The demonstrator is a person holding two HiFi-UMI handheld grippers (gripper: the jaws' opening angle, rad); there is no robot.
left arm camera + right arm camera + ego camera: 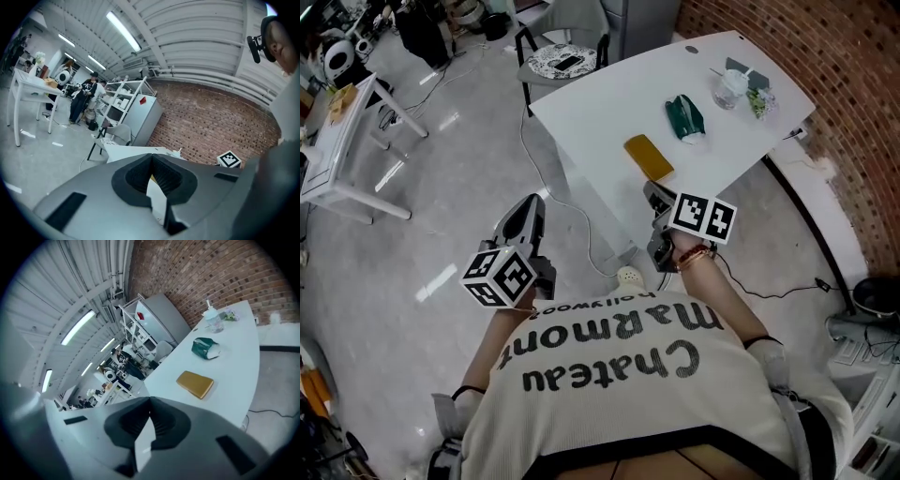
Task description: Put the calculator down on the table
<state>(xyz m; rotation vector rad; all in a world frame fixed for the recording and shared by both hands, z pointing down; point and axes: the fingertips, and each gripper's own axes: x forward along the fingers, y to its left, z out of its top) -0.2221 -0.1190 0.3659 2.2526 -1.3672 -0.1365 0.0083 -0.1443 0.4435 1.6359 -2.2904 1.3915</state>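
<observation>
The calculator (649, 157), a flat golden-yellow slab, lies on the white table (609, 103) near its front edge. In the right gripper view the calculator (195, 383) rests flat, well ahead of the jaws. My right gripper (654, 192) hangs just off the table's front edge, short of the calculator, and it is shut with nothing in it (150, 401). My left gripper (530, 208) is held over the floor to the left of the table. Its jaws (150, 157) meet at the tips and hold nothing.
A green pouch (684, 117) lies behind the calculator, with a clear lidded cup (731, 89) and small items near the far corner. A chair (562, 58) stands at the table's far left end. Cables run over the floor (581, 234). A brick wall (853, 84) runs along the right.
</observation>
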